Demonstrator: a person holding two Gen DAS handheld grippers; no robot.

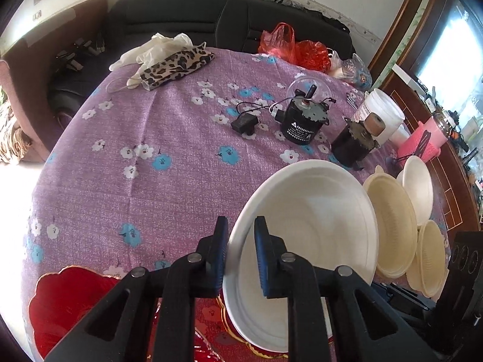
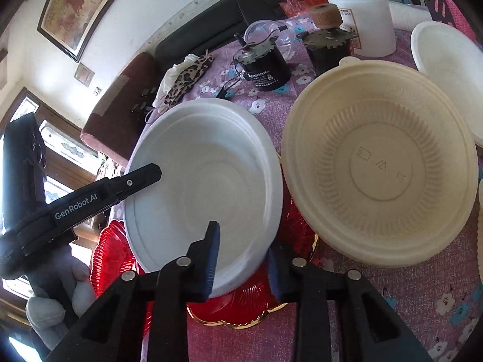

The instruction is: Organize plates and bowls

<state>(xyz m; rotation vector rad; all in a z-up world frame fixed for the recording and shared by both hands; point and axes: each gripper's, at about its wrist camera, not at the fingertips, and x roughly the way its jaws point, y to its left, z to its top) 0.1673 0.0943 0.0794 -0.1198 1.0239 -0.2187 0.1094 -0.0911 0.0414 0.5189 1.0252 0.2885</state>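
Note:
A white foam bowl (image 1: 317,226) (image 2: 211,175) stands tilted over a red plate with a gold rim (image 2: 241,304) on the purple flowered tablecloth (image 1: 151,181). My left gripper (image 1: 241,223) is shut on the bowl's left rim, one pad inside the wall and one outside. One of its black fingers (image 2: 142,178) shows over that rim in the right wrist view. My right gripper (image 2: 241,238) is shut on the near rim of the same bowl. A second red plate (image 1: 60,301) lies to the left. A cream ribbed bowl (image 2: 380,163) (image 1: 389,226) sits just right of the white one.
Another cream bowl (image 1: 428,259) and a smaller white bowl (image 1: 418,187) (image 2: 449,75) lie further right. Behind stand two black motors (image 1: 297,126) (image 1: 353,144), a white tub (image 1: 380,114) and a pink basket (image 1: 422,141). A leopard-print cloth with gloves (image 1: 175,63) lies at the far edge.

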